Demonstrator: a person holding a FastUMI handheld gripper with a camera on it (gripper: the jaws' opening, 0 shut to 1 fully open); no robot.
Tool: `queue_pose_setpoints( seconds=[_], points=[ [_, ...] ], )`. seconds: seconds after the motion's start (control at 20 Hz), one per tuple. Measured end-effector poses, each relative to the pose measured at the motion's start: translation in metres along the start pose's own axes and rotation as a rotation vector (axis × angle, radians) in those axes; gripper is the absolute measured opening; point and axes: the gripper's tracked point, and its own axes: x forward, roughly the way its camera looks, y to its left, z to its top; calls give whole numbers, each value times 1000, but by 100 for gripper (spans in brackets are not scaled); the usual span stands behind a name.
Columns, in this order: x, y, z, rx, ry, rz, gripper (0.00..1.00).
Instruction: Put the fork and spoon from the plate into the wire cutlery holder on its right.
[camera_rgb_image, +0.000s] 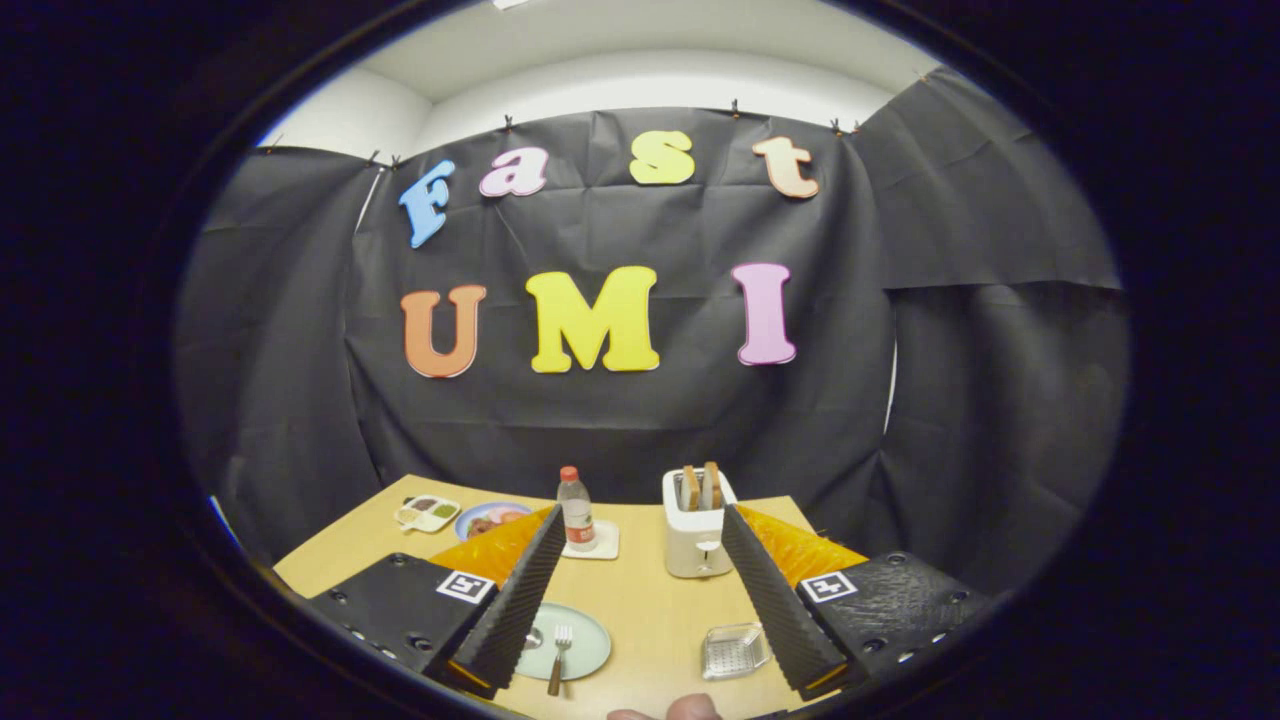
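Observation:
A pale green plate (585, 640) lies on the wooden table just right of my left finger. On it rests a fork (559, 655) with a wooden handle, tines pointing away from me. Part of a spoon's bowl (533, 638) peeks out beside the left finger, the rest hidden behind it. The wire cutlery holder (733, 650) sits to the plate's right, close to my right finger. My gripper (650, 675) hovers above the table, open wide, with the plate and holder between its fingers and nothing held.
A white toaster (695, 535) with bread slices stands beyond the fingers. A plastic bottle (576, 510) with a red cap sits on a white coaster. Farther left are a blue plate of food (485, 518) and a small divided dish (427, 512). Fingertips of a person's hand (665, 711) show at the near edge.

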Motion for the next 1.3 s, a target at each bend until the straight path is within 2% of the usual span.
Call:
queue_pose_setpoints(
  seconds=[0.25, 0.5, 0.7, 1.05, 1.1, 1.2, 1.3],
  points=[
    [16, 37, -56, -30, 115, 58, 95],
    [31, 71, -150, -34, 292, 91, 95],
    [42, 87, -221, -72, 431, 105, 95],
    [73, 105, -302, -98, 605, 118, 95],
    [75, 106, -311, -101, 629, 119, 94],
    [80, 106, -325, -110, 674, 112, 78],
    [81, 108, -340, -103, 731, 107, 74]
  ],
)
